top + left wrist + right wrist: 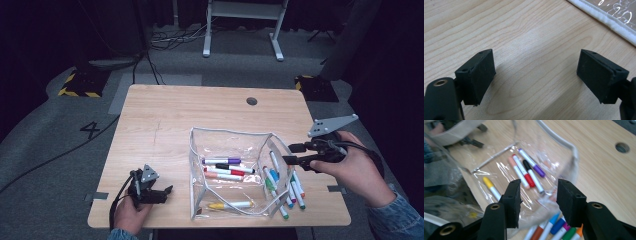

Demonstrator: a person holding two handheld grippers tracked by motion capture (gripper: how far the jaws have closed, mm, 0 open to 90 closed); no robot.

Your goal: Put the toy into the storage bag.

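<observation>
The clear, soft plastic pouch with grey piping (227,172) stands open-mouthed near the front of the pale wooden counter (165,115), five felt-tip markers (226,169) lying inside and a loose bunch of coloured markers (287,187) just beside its right wall; its floppy walls could sag or tip if the right gripper (290,154) brushes the rim, its fingers apart and empty above that wall; a marker could then roll off the counter's front edge. The left gripper (162,192) rests on the counter left of the pouch, fingers apart on nothing, so the pouch goes unsteadied.
</observation>
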